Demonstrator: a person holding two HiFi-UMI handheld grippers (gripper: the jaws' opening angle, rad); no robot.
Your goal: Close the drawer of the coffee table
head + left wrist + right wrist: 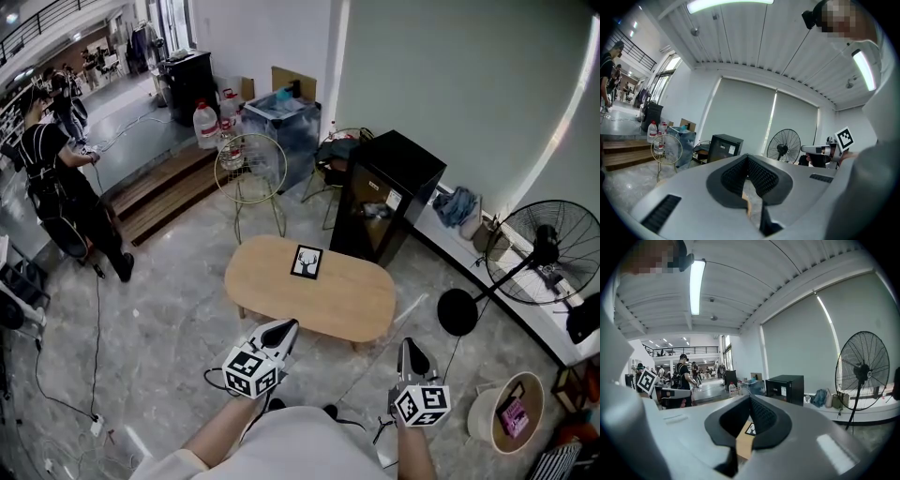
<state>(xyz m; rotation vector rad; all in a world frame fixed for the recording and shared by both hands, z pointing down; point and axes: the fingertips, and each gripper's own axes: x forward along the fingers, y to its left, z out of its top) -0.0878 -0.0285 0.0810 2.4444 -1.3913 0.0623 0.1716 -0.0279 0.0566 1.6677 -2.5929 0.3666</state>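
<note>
View from the head. The oval wooden coffee table stood at the centre of the frame on a grey marble floor. We could not make out its drawer from this steep angle. A small framed card with a black deer figure lay on the tabletop, towards its upper left edge.

We held both tongs low in the frame, on the near side of the table and apart from it. The left gripper pointed at the table's lower left rim. The right gripper sat below the table's right end.

In the left gripper view the two jaws met at their tips with nothing between them, and only floor showed through the gap behind the tips. In the right gripper view the jaws were likewise drawn together and empty. There the table's wooden edge and the card appeared through the opening.

Above the table stood a black cabinet, with a round wire stand to its left. A pedestal fan occupied the right edge. A person in dark clothes stood at the upper left.
</note>
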